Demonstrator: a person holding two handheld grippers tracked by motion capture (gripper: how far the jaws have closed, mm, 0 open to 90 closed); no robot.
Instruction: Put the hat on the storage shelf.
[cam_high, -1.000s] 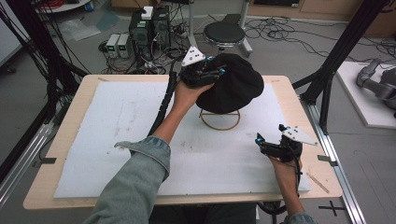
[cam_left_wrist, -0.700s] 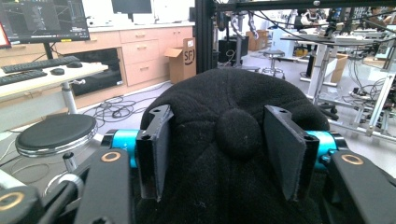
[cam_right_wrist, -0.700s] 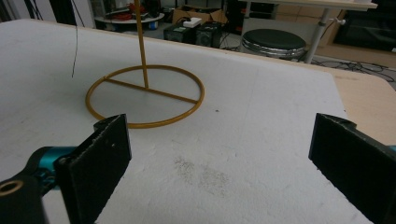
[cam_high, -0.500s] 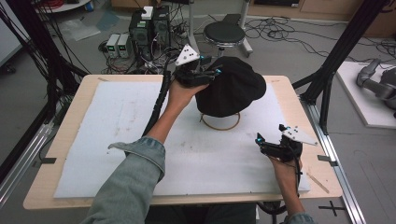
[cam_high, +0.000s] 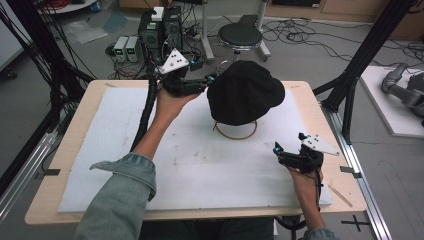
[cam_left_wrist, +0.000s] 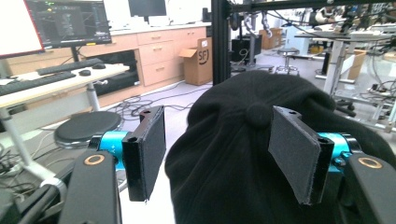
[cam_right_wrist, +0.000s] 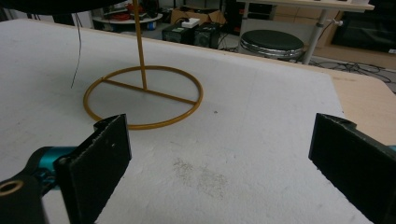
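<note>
White foam sheet covers most of the wooden bench, with lab clutter behind it: power boxes on the floor and a round black stool. Far left-ish, the left gripper sits at the far side of the bench, just beside the black cap. Its fingers have just been opening and now stand apart; in the left gripper view the cap's crown sits between them, but the pads aren't pressing on it. The cap is perched on top of a thin yellow wire stand, whose ring base rests on the foam around the middle of the bench. Over at the near right, the right gripper hovers low over the foam, fingers wide open with nothing between them, well apart from the stand.
</note>
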